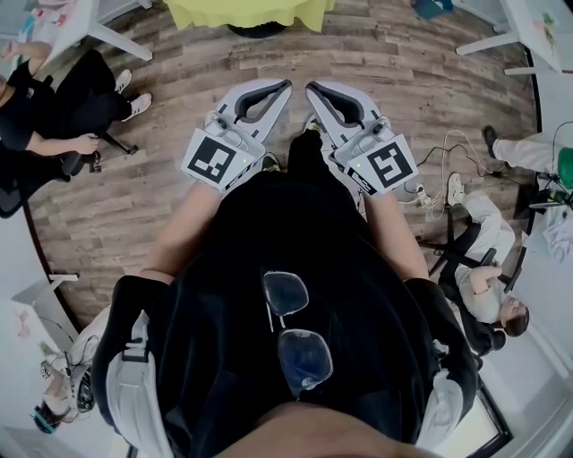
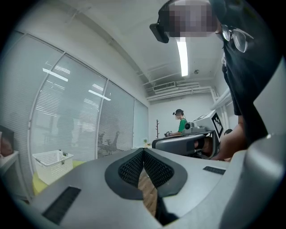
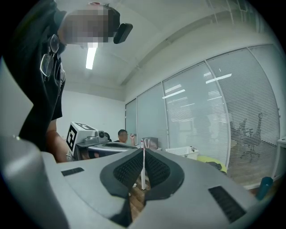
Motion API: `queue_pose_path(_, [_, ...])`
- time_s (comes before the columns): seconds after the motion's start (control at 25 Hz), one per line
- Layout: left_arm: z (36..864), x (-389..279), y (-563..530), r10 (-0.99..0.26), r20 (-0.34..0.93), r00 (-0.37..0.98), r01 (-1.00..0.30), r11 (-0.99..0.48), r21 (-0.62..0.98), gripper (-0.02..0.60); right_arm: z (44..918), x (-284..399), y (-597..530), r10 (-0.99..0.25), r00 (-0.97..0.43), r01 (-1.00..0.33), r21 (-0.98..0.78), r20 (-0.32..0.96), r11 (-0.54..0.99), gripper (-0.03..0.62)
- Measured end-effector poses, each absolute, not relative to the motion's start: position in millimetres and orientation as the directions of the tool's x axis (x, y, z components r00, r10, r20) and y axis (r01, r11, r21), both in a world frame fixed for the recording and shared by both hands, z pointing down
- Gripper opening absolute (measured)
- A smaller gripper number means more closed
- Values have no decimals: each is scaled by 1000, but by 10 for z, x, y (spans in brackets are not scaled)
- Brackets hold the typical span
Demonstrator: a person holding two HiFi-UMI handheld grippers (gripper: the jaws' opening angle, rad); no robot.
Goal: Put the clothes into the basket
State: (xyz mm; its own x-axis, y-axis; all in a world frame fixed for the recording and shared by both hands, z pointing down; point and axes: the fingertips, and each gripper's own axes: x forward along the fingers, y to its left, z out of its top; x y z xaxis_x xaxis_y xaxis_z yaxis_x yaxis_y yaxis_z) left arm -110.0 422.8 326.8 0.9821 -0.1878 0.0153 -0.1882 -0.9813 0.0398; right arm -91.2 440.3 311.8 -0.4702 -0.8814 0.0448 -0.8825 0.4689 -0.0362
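Both grippers are held side by side at waist height over the wooden floor (image 1: 403, 80), pointing level. My left gripper (image 1: 283, 86) (image 2: 144, 150) is shut with nothing between its pads. My right gripper (image 1: 312, 88) (image 3: 144, 150) is shut too, and empty. A white mesh basket (image 2: 51, 163) (image 3: 183, 151) stands on a table under a yellow-green cover (image 1: 251, 11) (image 3: 210, 160) ahead. Something dark (image 3: 217, 166) lies on that cover beside the basket; I cannot tell what it is. No clothes show clearly in any view.
A seated person in black (image 1: 45, 116) is at the left, another seated person (image 1: 488, 295) at the right, with cables (image 1: 439, 179) on the floor near them. White table legs (image 1: 116, 40) (image 1: 488, 43) flank the covered table. A glass wall with blinds (image 2: 80, 125) runs behind the basket.
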Motion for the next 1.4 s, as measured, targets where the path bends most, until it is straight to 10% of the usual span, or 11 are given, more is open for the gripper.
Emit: queue_pose_path(1.4, [3329,699,2587,-319,81,944,-321,-947,7,11,3181,1030,2709,-806,-591,-806,-60,33,588,28])
